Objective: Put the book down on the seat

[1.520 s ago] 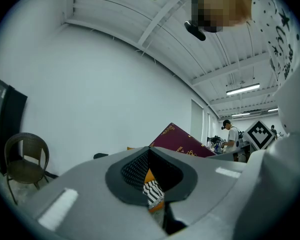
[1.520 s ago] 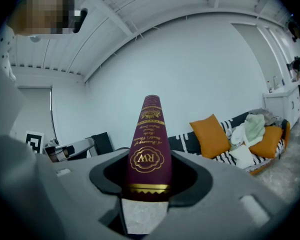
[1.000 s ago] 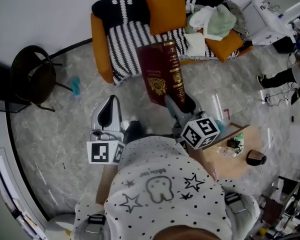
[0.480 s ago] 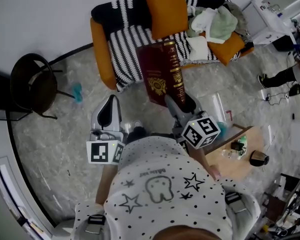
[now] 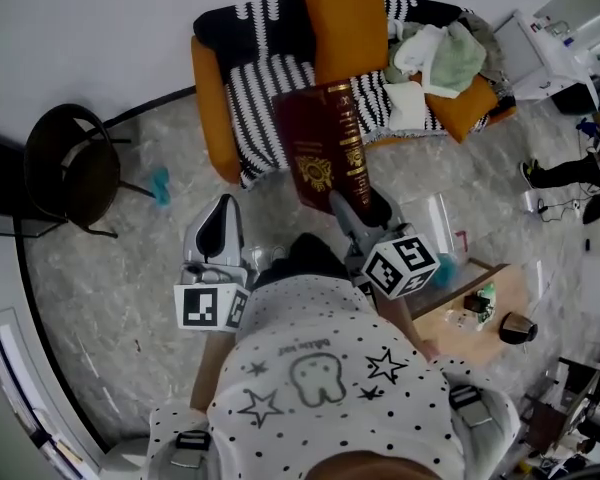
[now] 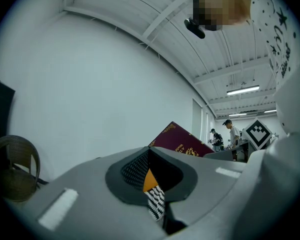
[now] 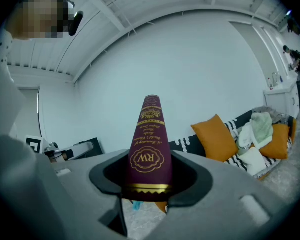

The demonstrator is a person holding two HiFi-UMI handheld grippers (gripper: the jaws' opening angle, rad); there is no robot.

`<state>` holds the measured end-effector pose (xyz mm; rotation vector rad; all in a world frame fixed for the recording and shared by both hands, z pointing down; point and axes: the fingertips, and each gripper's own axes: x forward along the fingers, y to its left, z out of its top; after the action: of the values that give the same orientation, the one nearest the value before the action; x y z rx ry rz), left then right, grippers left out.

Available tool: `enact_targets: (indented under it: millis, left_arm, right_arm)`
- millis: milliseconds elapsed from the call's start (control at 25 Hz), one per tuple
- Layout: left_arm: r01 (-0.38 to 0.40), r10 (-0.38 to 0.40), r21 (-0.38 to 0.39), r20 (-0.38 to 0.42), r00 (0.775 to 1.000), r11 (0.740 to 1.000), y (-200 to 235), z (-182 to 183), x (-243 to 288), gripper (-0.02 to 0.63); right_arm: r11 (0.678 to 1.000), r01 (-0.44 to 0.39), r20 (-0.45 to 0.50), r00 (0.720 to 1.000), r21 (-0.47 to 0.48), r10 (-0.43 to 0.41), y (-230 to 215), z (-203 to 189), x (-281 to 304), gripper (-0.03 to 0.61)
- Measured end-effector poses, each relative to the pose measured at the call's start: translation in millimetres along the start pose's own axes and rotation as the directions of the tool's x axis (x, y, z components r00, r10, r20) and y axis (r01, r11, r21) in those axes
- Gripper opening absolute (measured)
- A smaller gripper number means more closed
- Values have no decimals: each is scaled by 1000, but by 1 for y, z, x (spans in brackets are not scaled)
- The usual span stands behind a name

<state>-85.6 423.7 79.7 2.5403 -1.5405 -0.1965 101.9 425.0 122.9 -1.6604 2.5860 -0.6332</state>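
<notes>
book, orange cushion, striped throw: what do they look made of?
Book: hard cover, maroon leather-look or cloth, slight sheen, gilt stamping on the spine.
Cushion: orange fabric, matte, plump; weave too small to tell.
Throw: black-and-white striped textile, probably knit or woven; it drapes softly.

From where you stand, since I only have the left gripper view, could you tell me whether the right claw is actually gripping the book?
Observer: Yes, the right gripper view shows the right claw closed on the maroon book, with the spine toward the camera.
Operator: Thank you. Is it resting on the seat yet?
Observer: No, in the head view it is held in the air, short of the striped seat.
Operator: Is there free room on that seat?
Observer: The striped left part is bare; clothes are heaped at the right end only.
</notes>
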Motion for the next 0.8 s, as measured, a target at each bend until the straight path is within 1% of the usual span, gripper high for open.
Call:
enact_targets:
  millis: [280, 480, 640, 800]
  left_arm:
    - [-9, 9, -5, 8, 1000, 1000, 0, 2, 0, -5]
    - [-29, 29, -8, 38, 999, 1000, -1, 7, -1, -5]
    - [-40, 40, -11, 49, 998, 999, 0, 5, 42, -5]
    - [-57, 57, -30, 19, 998, 998, 10, 4, 92, -5]
  right_arm:
    - [1000, -8, -3, 1000, -8, 8, 1, 2, 2, 207]
    - [999, -25, -1, 1000, -23, 25, 0, 7, 3, 207]
    - [998, -48, -4, 999, -30, 48, -29, 24, 34, 207]
    - [998, -57, -36, 998, -15, 56, -57, 43, 72, 207]
